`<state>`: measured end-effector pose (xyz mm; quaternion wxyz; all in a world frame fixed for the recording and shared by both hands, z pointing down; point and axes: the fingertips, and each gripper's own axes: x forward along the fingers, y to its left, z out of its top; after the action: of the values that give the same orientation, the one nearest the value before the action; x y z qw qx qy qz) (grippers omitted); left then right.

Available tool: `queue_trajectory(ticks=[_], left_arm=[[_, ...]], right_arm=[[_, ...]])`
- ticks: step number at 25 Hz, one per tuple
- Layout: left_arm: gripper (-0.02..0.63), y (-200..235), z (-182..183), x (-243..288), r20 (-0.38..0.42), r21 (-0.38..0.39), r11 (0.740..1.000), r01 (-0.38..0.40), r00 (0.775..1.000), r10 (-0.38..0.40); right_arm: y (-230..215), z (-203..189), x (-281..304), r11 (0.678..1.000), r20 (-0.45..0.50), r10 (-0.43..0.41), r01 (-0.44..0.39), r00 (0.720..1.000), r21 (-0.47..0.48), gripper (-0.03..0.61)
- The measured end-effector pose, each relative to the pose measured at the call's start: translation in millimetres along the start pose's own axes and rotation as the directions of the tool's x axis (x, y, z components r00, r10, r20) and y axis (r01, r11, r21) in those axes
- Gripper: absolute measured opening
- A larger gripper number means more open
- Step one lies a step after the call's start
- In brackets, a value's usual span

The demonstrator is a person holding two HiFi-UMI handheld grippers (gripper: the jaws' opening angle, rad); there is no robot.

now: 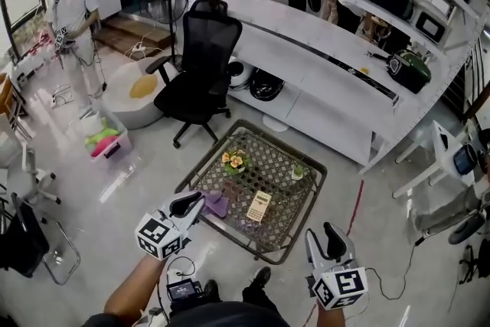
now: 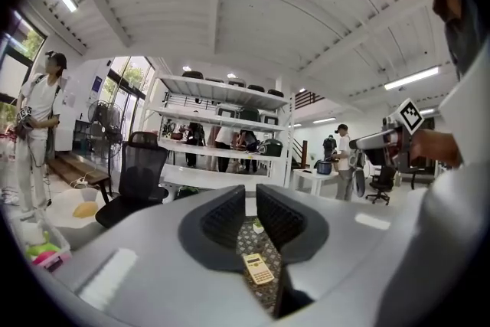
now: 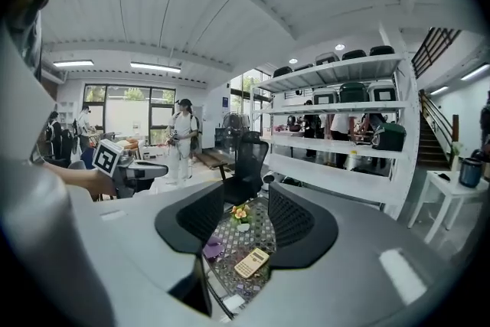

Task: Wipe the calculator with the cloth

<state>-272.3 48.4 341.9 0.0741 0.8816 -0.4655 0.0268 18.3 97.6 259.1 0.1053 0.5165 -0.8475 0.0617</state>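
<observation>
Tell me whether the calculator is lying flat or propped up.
Flat. The calculator lies keys up on the lattice table, leaning on nothing; both gripper views show the same.

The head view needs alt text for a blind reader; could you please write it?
Seen from above, a low lattice-topped table holds a beige calculator, a purple cloth and a small flower pot. The left tongs hover beside the cloth; the right tongs hang beside the table's right edge, both empty.

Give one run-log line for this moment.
left gripper: shut, empty | right gripper: open, empty | cloth, calculator: lying on table, untouched
</observation>
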Motion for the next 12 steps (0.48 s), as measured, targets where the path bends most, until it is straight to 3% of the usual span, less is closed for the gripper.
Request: queue_trajectory(ticks=[12], left_arm=[[0.097, 3.5, -12.0, 19.5, -0.067, -0.004, 0.984, -0.179, 0.982, 0.178]], right_arm=[[-42.9, -15.0, 62.2, 0.980, 0.010, 0.197, -0.197, 0.980, 0.037, 0.166]])
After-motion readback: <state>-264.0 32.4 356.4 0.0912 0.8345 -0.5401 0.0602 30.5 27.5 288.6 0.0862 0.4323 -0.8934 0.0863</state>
